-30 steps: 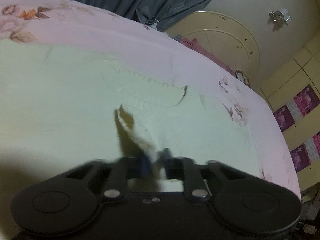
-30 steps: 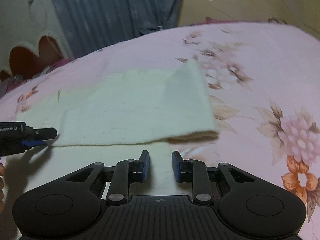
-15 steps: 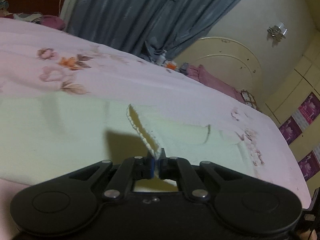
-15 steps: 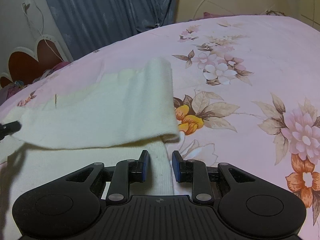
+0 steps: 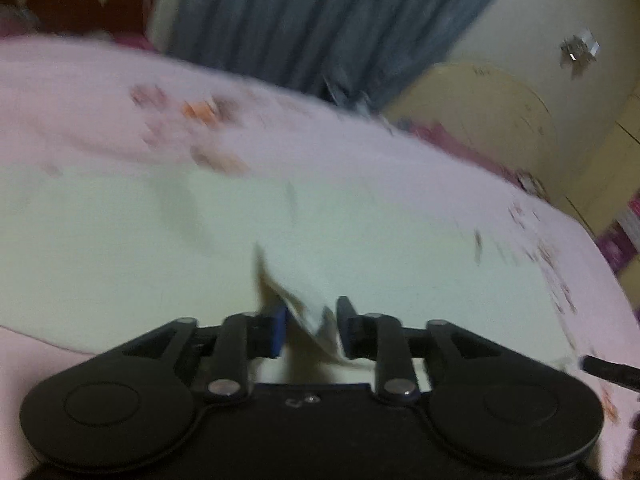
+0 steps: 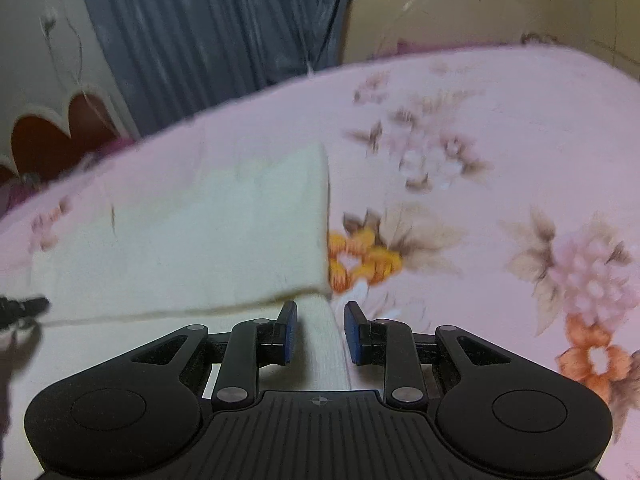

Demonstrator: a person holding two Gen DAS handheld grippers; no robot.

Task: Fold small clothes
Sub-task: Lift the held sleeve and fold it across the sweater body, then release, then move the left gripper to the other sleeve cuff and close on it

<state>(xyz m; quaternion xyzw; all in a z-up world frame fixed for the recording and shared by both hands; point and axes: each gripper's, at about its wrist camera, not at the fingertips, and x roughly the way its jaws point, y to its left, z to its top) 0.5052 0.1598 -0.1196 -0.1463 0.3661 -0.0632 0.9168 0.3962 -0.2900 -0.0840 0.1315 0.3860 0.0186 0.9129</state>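
A cream knit garment lies spread on the pink floral bedsheet. My left gripper is open, and a corner of the garment's ribbed edge stands loose between its fingers. In the right wrist view the garment has a folded layer lying over its lower part. My right gripper is open, with the garment's right edge lying between its fingers. The tip of the left gripper shows at the far left of that view.
The pink floral bedsheet stretches to the right. Grey-blue curtains hang behind the bed. A cream rounded headboard stands at the back right, and a red scalloped panel at the back left.
My left gripper has opened and let go of the garment's edge, which had been lifted and carried across. The folded layer now lies flatter. The right gripper stays open at the right edge.
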